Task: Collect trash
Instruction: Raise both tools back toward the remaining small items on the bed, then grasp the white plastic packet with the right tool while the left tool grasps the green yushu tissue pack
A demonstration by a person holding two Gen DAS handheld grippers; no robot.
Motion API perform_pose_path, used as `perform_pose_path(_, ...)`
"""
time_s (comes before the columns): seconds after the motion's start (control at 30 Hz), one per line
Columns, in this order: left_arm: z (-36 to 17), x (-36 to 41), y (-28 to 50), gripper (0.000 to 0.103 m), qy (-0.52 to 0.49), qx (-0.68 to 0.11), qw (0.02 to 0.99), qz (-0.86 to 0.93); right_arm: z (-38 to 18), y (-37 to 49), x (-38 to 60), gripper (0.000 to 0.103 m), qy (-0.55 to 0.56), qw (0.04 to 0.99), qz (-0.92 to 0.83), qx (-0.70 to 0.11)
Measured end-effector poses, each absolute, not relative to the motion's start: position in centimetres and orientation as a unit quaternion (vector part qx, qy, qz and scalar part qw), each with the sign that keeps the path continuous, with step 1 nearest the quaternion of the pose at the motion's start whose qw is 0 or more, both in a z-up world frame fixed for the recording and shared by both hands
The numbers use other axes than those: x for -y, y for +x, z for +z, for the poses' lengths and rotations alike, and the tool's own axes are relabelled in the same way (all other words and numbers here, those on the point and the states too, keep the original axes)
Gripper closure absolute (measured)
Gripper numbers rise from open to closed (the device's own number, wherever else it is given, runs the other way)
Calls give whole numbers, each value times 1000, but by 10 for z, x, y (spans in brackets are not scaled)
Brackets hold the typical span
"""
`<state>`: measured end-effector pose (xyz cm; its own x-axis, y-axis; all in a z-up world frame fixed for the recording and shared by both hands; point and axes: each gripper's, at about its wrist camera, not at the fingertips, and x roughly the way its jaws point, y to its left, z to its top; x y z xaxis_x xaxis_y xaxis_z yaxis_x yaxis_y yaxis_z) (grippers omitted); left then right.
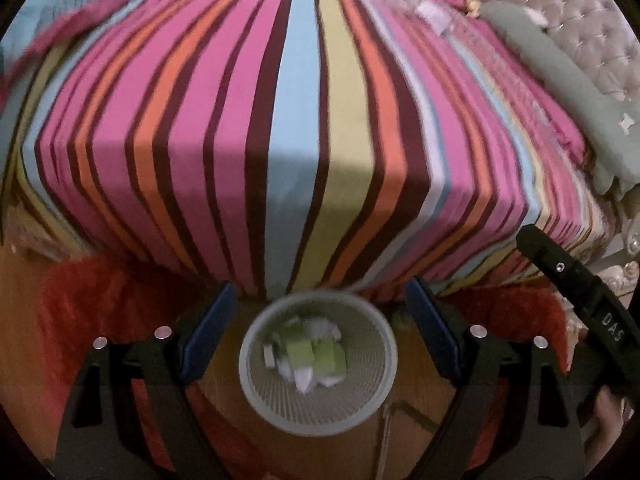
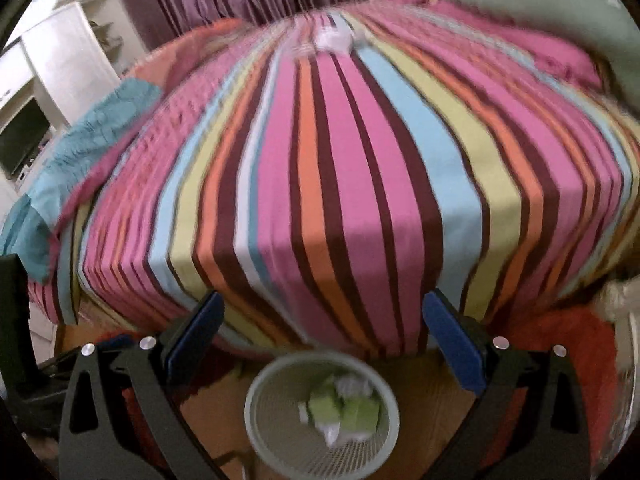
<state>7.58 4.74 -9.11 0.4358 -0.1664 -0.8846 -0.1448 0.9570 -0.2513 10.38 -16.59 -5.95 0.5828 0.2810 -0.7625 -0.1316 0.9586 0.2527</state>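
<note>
Below the left gripper (image 1: 318, 332), we are looking down into a round pale mesh wastebasket (image 1: 256, 396) standing on the wooden floor (image 1: 224, 396) at the foot of a bed under a striped pink, orange, blue and brown cover (image 1: 300, 120). Its jaws are standing spread with nothing between the blue pads. Inside the basket, crumpled white paper and green box-like scraps (image 1: 312, 354) are lying loosely heaped. We are judging these as light, soft and crushable, easy to pinch at any raised fold. Far up the bed, a small whitish scrap (image 1: 432, 14) is showing near the tufted headboard (image 1: 580, 20), too blurred for us to name its long axis.

Under the right gripper (image 2: 322, 340), we are seeing the same wastebasket (image 2: 260, 432), upright with its mouth facing up at us. These jaws are also standing wide apart and empty. At the far end of the bed cover (image 2: 340, 160), a white crumpled lump (image 2: 334, 38) is lying, probably tissue, with no clear direction through the blur. We would be taking it by its highest crease.
</note>
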Motion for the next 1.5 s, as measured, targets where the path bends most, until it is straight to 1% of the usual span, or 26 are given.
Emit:
perform_pose_path(0.2,-53,-48,96,18,-119,-473,873,-8,-39,118,170,8,71,909,126,-390)
perform_pose_path(0.3,-43,-47,113,18,-100,-464,880,-5,-34,126,171,8,66,916,123,-376)
perform_pose_path(0.57,-28,-44,156,18,-103,-451,887,-7,-29,157,181,8,77,922,113,-362)
perform_pose_path(0.8,-31,-41,192,18,-106,-448,887,-13,-26,189,193,8,103,919,102,-367)
perform_pose_path(1.27,-38,-33,275,18,-91,-456,885,-24,-20,248,201,8,91,920,86,-372)
perform_pose_path(1.5,-47,-28,316,18,-100,-463,880,-24,-18,281,205,8,79,922,82,-371)
